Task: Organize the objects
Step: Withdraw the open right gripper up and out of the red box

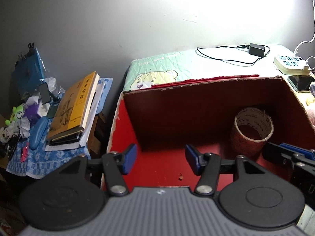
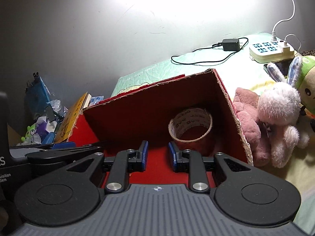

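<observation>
A red cardboard box (image 1: 177, 114) stands open-topped on the bed, and a roll of tape (image 1: 254, 116) lies on its floor by the right wall. My left gripper (image 1: 161, 158) hovers over the box's near left part, open, nothing between its blue pads. The right gripper's tip (image 1: 285, 153) shows at that view's right edge. In the right wrist view my right gripper (image 2: 158, 154) is over the box (image 2: 147, 114) just in front of the tape roll (image 2: 187, 121). Its jaws stand a narrow gap apart and hold nothing. The left gripper (image 2: 65, 147) lies to its left.
Plush toys lie right of the box: a pink one (image 2: 248, 122), a white rabbit (image 2: 279, 114), a green-hatted one (image 2: 305, 86). Behind are a power strip (image 2: 271, 51), charger (image 2: 231, 44) and phone (image 2: 281, 65). Left, a cluttered stand holds books (image 1: 72, 108) and a blue case (image 1: 38, 132).
</observation>
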Tool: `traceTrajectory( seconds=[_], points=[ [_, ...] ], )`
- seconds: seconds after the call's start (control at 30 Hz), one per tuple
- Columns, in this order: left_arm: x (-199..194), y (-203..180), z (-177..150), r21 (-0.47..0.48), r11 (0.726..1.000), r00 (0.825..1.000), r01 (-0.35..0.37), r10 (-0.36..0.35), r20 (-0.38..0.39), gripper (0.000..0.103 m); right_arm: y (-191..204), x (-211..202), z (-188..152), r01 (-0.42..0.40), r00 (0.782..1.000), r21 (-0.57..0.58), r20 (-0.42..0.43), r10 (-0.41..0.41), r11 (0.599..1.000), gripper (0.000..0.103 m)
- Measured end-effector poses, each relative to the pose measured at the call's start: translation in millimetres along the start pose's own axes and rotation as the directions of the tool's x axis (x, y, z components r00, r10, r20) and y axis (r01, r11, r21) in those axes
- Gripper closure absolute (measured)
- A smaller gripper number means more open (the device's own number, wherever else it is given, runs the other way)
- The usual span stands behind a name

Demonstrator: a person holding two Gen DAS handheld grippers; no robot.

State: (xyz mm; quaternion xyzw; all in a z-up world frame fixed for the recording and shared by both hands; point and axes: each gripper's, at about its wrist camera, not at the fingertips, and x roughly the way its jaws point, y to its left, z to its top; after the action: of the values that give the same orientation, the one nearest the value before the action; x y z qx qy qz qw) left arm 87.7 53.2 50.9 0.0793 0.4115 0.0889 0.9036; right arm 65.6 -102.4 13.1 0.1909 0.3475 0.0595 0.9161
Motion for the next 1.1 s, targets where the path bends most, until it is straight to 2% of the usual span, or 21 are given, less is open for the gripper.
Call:
traceTrajectory(
  seconds=[0.3,0.47,0.67,1.1],
  points=[
    [-38,-5,-17,-0.01,1.0,0.999,-0.02,0.021,0.038,0.026,3,-29,-12,-0.04,0.998,-0.055,0.048,0.043,0.998,0.076],
    [-52,-11,-23,-0.01,0.999,0.998,-0.034,0.034,0.052,0.019,0,-41,-15,-0.052,0.996,-0.06,0.064,0.056,0.997,0.071],
    [-66,-19,-31,-0.012,0.999,0.998,-0.035,0.035,0.047,0.019,-2,-54,-21,-0.055,0.996,-0.094,0.068,0.061,0.994,0.071],
    [-77,-34,-51,-0.033,0.999,1.0,-0.021,0.021,-0.004,0.016,-16,-70,-32,-0.056,0.997,-0.078,0.039,0.059,0.995,0.07]
  ],
)
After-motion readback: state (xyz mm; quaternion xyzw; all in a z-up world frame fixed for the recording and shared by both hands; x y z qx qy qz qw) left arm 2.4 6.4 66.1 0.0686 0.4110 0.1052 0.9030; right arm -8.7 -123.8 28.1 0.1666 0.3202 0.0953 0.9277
